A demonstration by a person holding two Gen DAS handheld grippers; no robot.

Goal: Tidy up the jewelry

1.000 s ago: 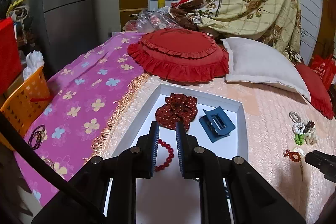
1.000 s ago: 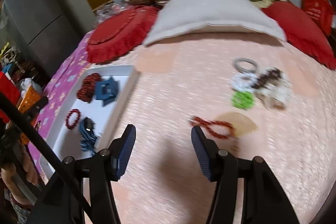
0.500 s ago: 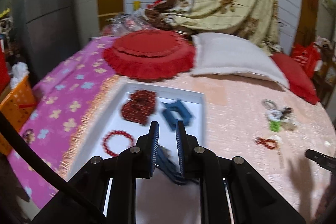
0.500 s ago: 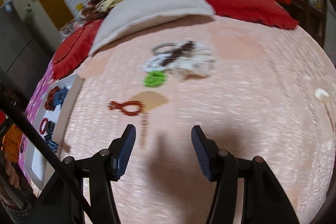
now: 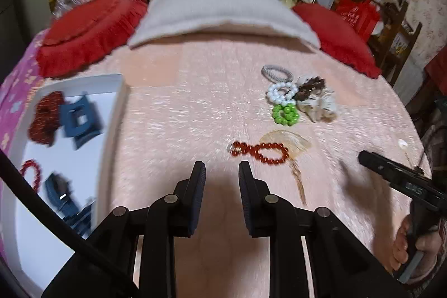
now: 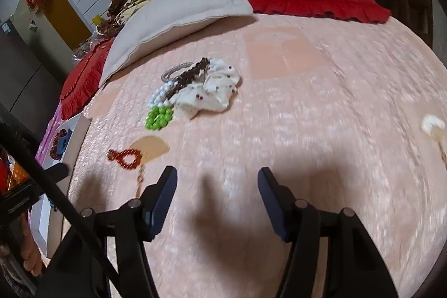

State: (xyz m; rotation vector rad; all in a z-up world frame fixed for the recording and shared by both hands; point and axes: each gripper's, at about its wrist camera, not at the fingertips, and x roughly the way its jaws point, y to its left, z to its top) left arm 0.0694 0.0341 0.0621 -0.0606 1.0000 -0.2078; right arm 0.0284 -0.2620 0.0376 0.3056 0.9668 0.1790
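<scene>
A white tray (image 5: 117,108) at the left holds a red dotted scrunchie (image 5: 44,116), a blue claw clip (image 5: 79,120), a red bead bracelet (image 5: 29,175) and a second blue clip (image 5: 68,203). On the pink bedspread lie a dark red bead bracelet (image 5: 261,151) on a small fan charm (image 5: 290,143), a green bead ring (image 5: 285,115), a white bead bracelet (image 5: 280,92), a grey hair tie (image 5: 276,73) and a cream scrunchie (image 5: 321,102). My left gripper (image 5: 220,176) is open and empty, just short of the dark red bracelet. My right gripper (image 6: 218,180) is open and empty over bare bedspread; the bracelet (image 6: 125,157) lies to its left.
A white pillow (image 5: 218,10) and red cushions (image 5: 89,30) line the far side of the bed. A small white flower hairpin (image 6: 433,126) lies at the right. Red bags and a wooden chair (image 5: 396,32) stand beyond the bed's right edge.
My left gripper has swung right from over the tray to the loose jewelry and opened a little wider. The second blue clip now lies in the tray. My right gripper has drifted right.
</scene>
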